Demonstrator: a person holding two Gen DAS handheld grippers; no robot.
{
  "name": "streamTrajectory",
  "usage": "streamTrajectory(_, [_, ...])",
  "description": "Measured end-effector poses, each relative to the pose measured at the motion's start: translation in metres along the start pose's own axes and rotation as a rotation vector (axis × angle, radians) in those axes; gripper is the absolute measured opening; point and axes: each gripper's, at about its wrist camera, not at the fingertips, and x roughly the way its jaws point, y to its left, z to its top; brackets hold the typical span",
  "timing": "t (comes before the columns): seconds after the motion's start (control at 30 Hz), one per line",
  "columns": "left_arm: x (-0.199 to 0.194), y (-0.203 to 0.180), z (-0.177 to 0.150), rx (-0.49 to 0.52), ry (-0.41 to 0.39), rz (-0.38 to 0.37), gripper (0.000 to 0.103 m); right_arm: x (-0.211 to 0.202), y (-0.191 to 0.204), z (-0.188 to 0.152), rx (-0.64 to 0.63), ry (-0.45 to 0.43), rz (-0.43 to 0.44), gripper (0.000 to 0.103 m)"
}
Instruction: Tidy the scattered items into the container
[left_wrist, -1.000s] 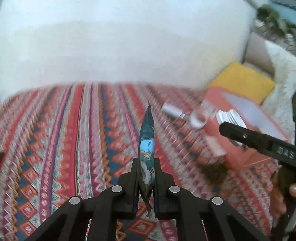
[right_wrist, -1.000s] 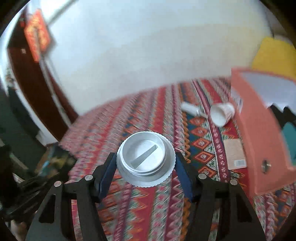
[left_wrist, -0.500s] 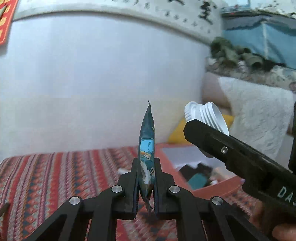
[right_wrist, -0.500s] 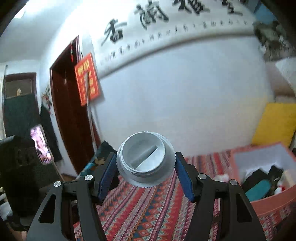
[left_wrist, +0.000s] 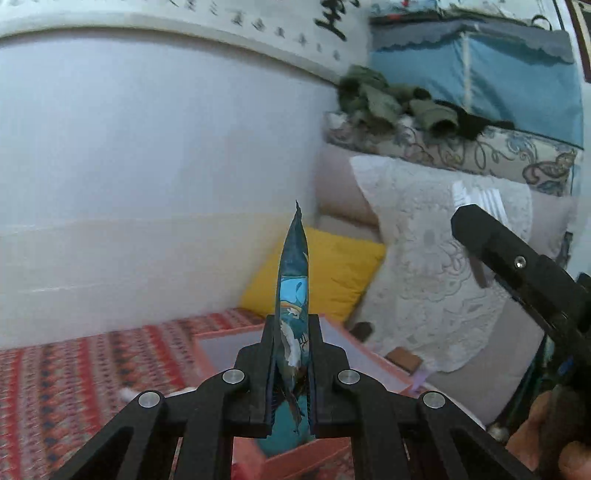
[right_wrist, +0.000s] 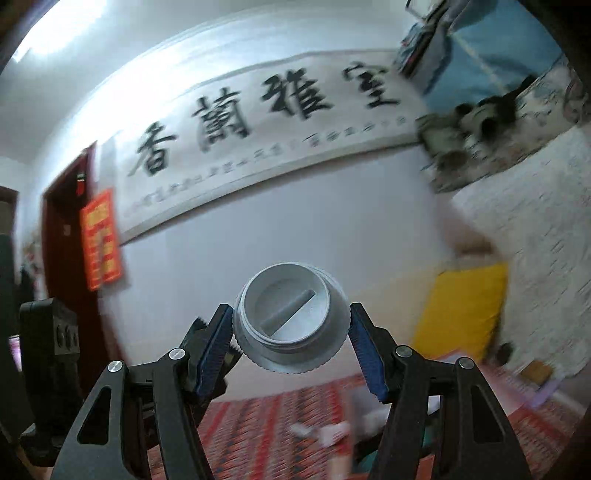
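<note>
My left gripper (left_wrist: 291, 354) is shut on a thin blue printed packet (left_wrist: 293, 291) that stands edge-on between the fingers. It hangs above the orange container (left_wrist: 236, 341), whose white inside shows below. My right gripper (right_wrist: 291, 332) is shut on a white threaded screw cap (right_wrist: 290, 319), held high and tilted up toward the wall. The right gripper's black finger (left_wrist: 517, 273) and the cap's white threads (left_wrist: 480, 197) show at the right of the left wrist view. Small white items (right_wrist: 325, 432) lie blurred on the patterned cloth below.
A red patterned cloth (left_wrist: 74, 373) covers the surface. A yellow cushion (left_wrist: 332, 273) and a white lace-covered sofa back (left_wrist: 436, 266) stand behind the container. A calligraphy scroll (right_wrist: 258, 122) hangs on the white wall. A dark red door (right_wrist: 66, 266) is at the left.
Both grippers have risen and tilted upward, each still holding its item. The left one has moved over the orange container. The right view now faces the wall more than the cloth.
</note>
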Motion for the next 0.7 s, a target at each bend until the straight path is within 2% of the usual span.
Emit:
streamTrajectory(0.13, [0.072, -0.013, -0.003, 0.013, 0.110, -0.028, 0.007, 0.032, -0.064, 0.004, 0.044, 0.046, -0.145, 0.066])
streamTrajectory(0.23, [0.123, -0.023, -0.016, 0.046, 0.201, -0.044, 0.008, 0.067, -0.122, -0.010, 0.148, 0.150, -0.205, 0.066])
streamTrajectory(0.27, [0.141, -0.026, -0.023, 0.063, 0.240, -0.054, 0.017, 0.077, -0.138, -0.016, 0.172, 0.177, -0.212, 0.066])
streamTrajectory(0.3, [0.159, -0.029, -0.029, 0.075, 0.281, -0.063, 0.045, 0.089, -0.152, -0.022, 0.191, 0.212, -0.213, 0.068])
streamTrajectory(0.33, [0.171, -0.031, -0.035, 0.078, 0.306, -0.055, 0.063, 0.103, -0.165, -0.032, 0.209, 0.264, -0.209, 0.072])
streamTrajectory(0.37, [0.180, -0.029, -0.040, 0.075, 0.322, -0.035, 0.087, 0.117, -0.177, -0.044, 0.236, 0.323, -0.211, 0.089])
streamTrajectory(0.4, [0.190, -0.026, -0.045, 0.073, 0.338, -0.015, 0.089, 0.130, -0.190, -0.057, 0.269, 0.383, -0.219, 0.100])
streamTrajectory(0.5, [0.193, -0.011, -0.048, 0.031, 0.347, 0.029, 0.089, 0.151, -0.215, -0.079, 0.344, 0.472, -0.238, 0.100])
streamTrajectory(0.6, [0.167, 0.015, -0.045, -0.026, 0.315, 0.070, 0.089, 0.147, -0.216, -0.073, 0.349, 0.454, -0.222, 0.100])
streamTrajectory(0.7, [0.122, 0.044, -0.046, -0.053, 0.252, 0.128, 0.091, 0.136, -0.196, -0.055, 0.316, 0.404, -0.180, 0.100])
